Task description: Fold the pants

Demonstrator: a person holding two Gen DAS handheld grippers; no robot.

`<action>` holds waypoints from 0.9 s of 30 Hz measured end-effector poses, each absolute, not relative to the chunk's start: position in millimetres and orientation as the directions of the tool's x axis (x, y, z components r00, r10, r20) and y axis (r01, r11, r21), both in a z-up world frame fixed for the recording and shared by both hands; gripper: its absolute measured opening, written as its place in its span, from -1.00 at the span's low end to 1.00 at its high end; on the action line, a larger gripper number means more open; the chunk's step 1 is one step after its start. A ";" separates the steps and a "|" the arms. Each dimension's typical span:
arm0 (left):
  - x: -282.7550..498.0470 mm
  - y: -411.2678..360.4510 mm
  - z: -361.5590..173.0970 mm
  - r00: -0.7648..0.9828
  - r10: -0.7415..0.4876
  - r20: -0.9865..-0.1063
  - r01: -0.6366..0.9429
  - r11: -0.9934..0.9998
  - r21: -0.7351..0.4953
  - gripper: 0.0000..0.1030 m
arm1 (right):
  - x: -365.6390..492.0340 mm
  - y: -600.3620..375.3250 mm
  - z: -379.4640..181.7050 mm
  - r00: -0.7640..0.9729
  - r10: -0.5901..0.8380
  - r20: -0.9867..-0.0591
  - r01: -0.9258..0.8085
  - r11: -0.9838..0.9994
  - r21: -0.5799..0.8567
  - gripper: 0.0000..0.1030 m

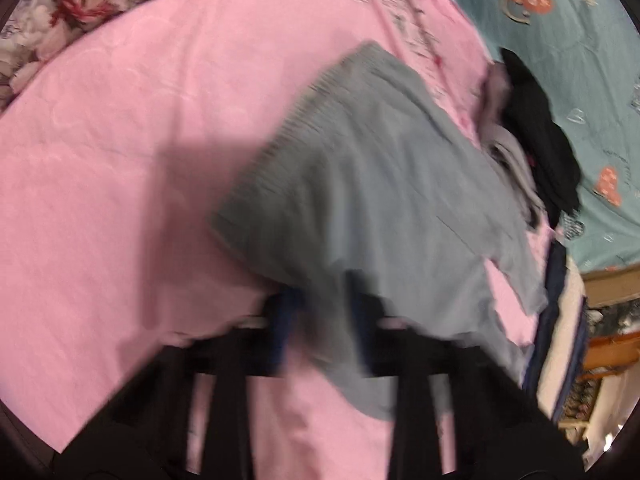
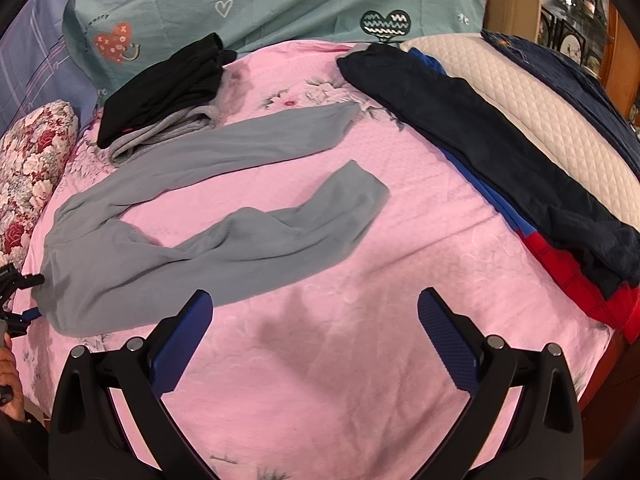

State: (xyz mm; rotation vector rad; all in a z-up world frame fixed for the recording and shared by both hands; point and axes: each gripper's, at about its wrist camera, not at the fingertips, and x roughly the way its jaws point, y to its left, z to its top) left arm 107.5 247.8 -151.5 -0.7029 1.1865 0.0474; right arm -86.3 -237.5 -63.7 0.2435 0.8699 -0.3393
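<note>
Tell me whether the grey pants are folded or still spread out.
Spread out, not folded: the grey pants lie open on the pink sheet, both legs splayed apart. The left claw grips the waist end.

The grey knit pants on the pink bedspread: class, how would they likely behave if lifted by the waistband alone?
The grey knit pants would probably hang floppy: their legs already lie bent and rumpled. They look light, since the thin fabric drapes softly from the left gripper. The legs would likely drag across the pink bedspread.
</note>
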 end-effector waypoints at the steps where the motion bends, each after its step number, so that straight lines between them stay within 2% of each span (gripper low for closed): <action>1: 106.2 257.4 -155.6 0.421 -0.363 -0.831 -0.394 0.753 -0.528 -0.88 | -88.1 -242.9 -64.5 0.591 -0.201 -0.781 0.400 0.914 0.067 0.97; 3: 99.3 267.8 -157.1 0.448 -0.368 -0.815 -0.421 0.717 -0.555 -0.89 | -90.5 -252.6 -64.7 0.580 -0.227 -0.782 0.426 0.903 0.054 0.97; 6: 86.1 267.0 -147.9 0.479 -0.258 -0.839 -0.439 0.757 -0.484 -0.90 | -92.2 -276.0 -59.3 0.566 -0.272 -0.778 0.460 0.888 0.024 0.97; 10: 76.2 268.4 -148.7 0.496 -0.243 -0.833 -0.426 0.768 -0.478 -0.90 | -80.0 -326.4 -50.9 0.556 -0.248 -0.793 0.480 0.875 0.063 0.97; 13: 77.2 265.3 -146.6 0.488 -0.229 -0.842 -0.420 0.784 -0.456 -0.90 | -52.0 -358.9 -55.9 0.556 -0.151 -0.817 0.441 0.887 0.137 0.97; 15: 78.5 265.4 -146.8 0.484 -0.234 -0.843 -0.417 0.786 -0.457 -0.89 | -27.2 -374.7 -70.1 0.535 -0.041 -0.844 0.408 0.887 0.216 0.69; 17: 79.6 266.6 -147.7 0.481 -0.247 -0.841 -0.415 0.781 -0.466 -0.88 | -7.4 -380.1 -88.1 0.478 0.042 -0.878 0.400 0.879 0.260 0.23; 20: 79.7 268.6 -148.7 0.480 -0.260 -0.838 -0.414 0.775 -0.477 -0.87 | 8.8 -376.5 -111.5 0.393 0.054 -0.918 0.413 0.882 0.229 -0.11; 22: 81.0 266.9 -148.2 0.475 -0.253 -0.843 -0.417 0.779 -0.468 -0.85 | 15.0 -375.4 -121.7 0.370 0.043 -0.928 0.415 0.886 0.207 -0.22; 27: 84.7 261.0 -146.2 0.466 -0.222 -0.857 -0.422 0.795 -0.436 -0.83 | 33.7 -365.2 -123.4 0.380 0.018 -0.925 0.393 0.902 0.179 -0.23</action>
